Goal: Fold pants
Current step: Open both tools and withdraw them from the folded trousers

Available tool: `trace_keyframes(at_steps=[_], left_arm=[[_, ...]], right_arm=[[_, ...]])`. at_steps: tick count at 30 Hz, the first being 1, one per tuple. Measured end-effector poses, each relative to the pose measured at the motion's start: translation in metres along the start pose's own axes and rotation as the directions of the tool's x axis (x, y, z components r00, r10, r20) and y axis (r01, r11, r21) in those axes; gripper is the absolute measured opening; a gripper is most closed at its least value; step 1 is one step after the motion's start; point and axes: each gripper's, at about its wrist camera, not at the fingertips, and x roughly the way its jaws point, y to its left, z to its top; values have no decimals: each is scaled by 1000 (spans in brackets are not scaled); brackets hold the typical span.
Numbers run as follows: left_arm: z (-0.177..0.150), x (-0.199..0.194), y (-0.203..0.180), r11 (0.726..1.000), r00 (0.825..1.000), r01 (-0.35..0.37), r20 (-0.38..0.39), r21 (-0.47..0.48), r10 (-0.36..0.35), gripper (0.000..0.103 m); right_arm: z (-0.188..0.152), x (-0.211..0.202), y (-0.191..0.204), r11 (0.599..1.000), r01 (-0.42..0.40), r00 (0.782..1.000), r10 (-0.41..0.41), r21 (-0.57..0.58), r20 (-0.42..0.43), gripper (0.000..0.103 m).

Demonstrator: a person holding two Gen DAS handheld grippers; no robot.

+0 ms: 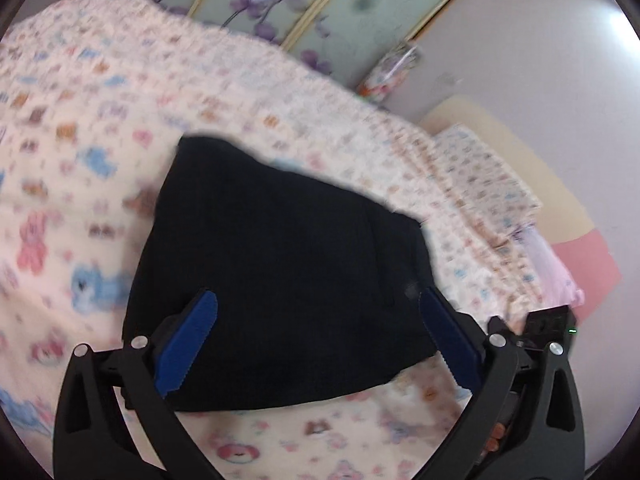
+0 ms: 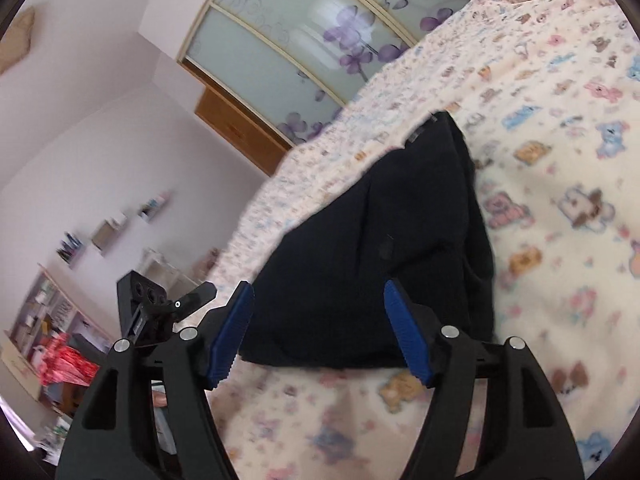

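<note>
Pants point(image 1: 276, 272): dark, soft, limp, light; folded bundle ahead of both tools.
Left gripper point(image 1: 318, 336): jaws spread, empty.
Right gripper point(image 2: 318, 328): jaws apart, empty.
Hold: pinch near hem corners.

A bed point(image 1: 120, 128) covered by a cream blanket printed with pink and blue bears carries the folded black pants point(image 1: 280, 272), which lie flat on the blanket, near the bed's near edge.

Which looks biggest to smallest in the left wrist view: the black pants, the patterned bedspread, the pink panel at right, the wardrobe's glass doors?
1. Patterned bedspread
2. Black pants
3. Wardrobe's glass doors; they are farther off and cut by the frame, so unsure against the pants
4. Pink panel
</note>
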Motion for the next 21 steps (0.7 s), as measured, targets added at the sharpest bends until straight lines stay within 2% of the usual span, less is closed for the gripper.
trace_keyframes(at_steps=[3, 11, 13, 14, 16, 18, 21], left_arm=[[-11, 19, 19, 999, 999, -29, -42, -20, 28, 101], [-23, 25, 16, 991, 995, -101, 12, 83, 101, 101], [-28, 11, 7, 983, 989, -145, 44, 111, 140, 101], [-33, 0, 1, 975, 982, -179, 76, 132, 170, 101], [-43, -21, -9, 956, 966, -240, 137, 170, 218, 101], [-61, -45, -21, 924, 935, -324, 214, 201, 282, 101], [-92, -72, -33, 891, 892, -402, 308, 212, 330, 101]], right_arm=[[-4, 10, -10, 1000, 28, 999, -28, -3, -39, 70], [-12, 9, -12, 1000, 10, 1000, -10, -23, -17, 70], [-11, -1, -1, 999, 34, 999, -34, -35, -2, 80], [-12, -7, 6, 997, 56, 998, -56, -52, 15, 92], [-20, -25, 28, 989, 94, 994, -86, -117, 74, 95], [-30, -35, 46, 973, 142, 987, -125, -182, 104, 102], [-58, -46, 72, 914, 283, 955, -240, -291, 177, 102]])
